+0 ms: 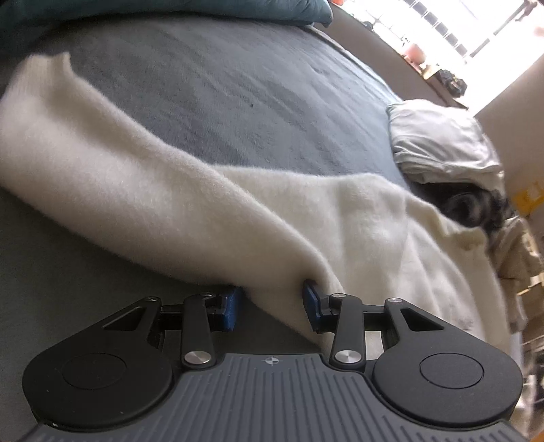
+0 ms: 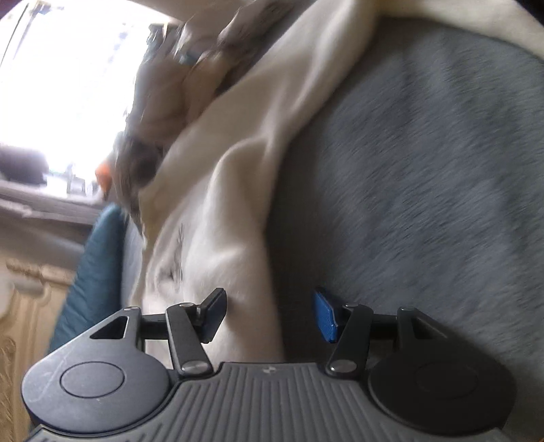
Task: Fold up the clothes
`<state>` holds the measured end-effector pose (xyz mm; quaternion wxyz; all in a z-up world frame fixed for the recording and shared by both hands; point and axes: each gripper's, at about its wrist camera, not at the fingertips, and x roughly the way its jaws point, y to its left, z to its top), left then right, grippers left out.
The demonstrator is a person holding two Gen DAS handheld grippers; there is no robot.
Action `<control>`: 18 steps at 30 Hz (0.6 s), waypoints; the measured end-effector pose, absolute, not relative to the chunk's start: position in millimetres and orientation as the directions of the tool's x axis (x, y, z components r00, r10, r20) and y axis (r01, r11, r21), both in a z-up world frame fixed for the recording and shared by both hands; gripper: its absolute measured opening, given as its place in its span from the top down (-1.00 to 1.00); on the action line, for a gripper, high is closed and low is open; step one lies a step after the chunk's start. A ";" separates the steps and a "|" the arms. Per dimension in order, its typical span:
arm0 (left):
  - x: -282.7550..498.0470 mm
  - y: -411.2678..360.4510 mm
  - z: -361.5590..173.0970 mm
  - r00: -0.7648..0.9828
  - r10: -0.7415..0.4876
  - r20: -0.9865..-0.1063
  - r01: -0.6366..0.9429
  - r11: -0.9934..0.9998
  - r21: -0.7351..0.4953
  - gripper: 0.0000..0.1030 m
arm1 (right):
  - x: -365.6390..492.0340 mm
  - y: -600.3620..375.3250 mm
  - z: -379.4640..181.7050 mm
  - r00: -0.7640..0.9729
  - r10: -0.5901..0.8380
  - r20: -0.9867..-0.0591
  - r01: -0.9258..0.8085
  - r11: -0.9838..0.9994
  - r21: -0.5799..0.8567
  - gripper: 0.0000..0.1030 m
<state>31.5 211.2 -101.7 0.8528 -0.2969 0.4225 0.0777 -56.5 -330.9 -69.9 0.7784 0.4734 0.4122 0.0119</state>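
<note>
A cream fluffy sweater [image 1: 190,190] lies spread on the grey bed cover [image 1: 238,88], one sleeve stretching to the far left. My left gripper [image 1: 272,304] is open at the sweater's near edge, and a fold of the cloth runs between its blue pads [image 1: 231,306], touching the right one. In the right wrist view, which is blurred by motion, the same cream sweater [image 2: 217,217] lies on the grey cover [image 2: 425,190]. My right gripper [image 2: 270,314] is open over the sweater's edge, with cloth beside its left finger and bare cover by the right one.
A folded light-grey pile [image 1: 442,142] and a dark item [image 1: 476,207] sit at the bed's right side. A teal pillow [image 1: 170,10] lies at the far end, also seen at the left as a teal pillow [image 2: 91,272]. Beige crumpled cloth [image 2: 163,95] lies beyond the sweater.
</note>
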 end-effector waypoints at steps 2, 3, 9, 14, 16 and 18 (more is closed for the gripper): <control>39.7 204.8 -100.6 0.633 -0.078 -0.770 -0.382 0.834 -0.398 0.26 | -54.6 -321.8 -67.4 0.652 0.391 -0.650 0.365 0.590 0.720 -0.13; 44.0 201.4 -99.6 0.640 -0.056 -0.767 -0.377 0.846 -0.376 0.26 | -55.3 -320.8 -66.8 0.649 0.392 -0.652 0.366 0.590 0.720 -0.13; 76.5 203.4 -92.8 0.713 0.025 -0.700 -0.361 0.869 -0.337 0.28 | -57.6 -318.7 -65.6 0.642 0.400 -0.655 0.368 0.588 0.720 -0.11; 108.4 211.8 -86.1 0.742 0.086 -0.665 -0.368 0.881 -0.296 0.28 | -49.1 -321.4 -71.7 0.651 0.403 -0.643 0.373 0.568 0.734 -0.11; 120.0 211.7 -88.1 0.739 0.109 -0.664 -0.367 0.893 -0.262 0.28 | -47.9 -322.2 -73.4 0.655 0.405 -0.638 0.372 0.563 0.739 -0.11; 127.6 210.6 -90.3 0.733 0.124 -0.669 -0.361 0.904 -0.228 0.28 | -46.5 -323.1 -74.4 0.657 0.409 -0.633 0.367 0.561 0.742 -0.11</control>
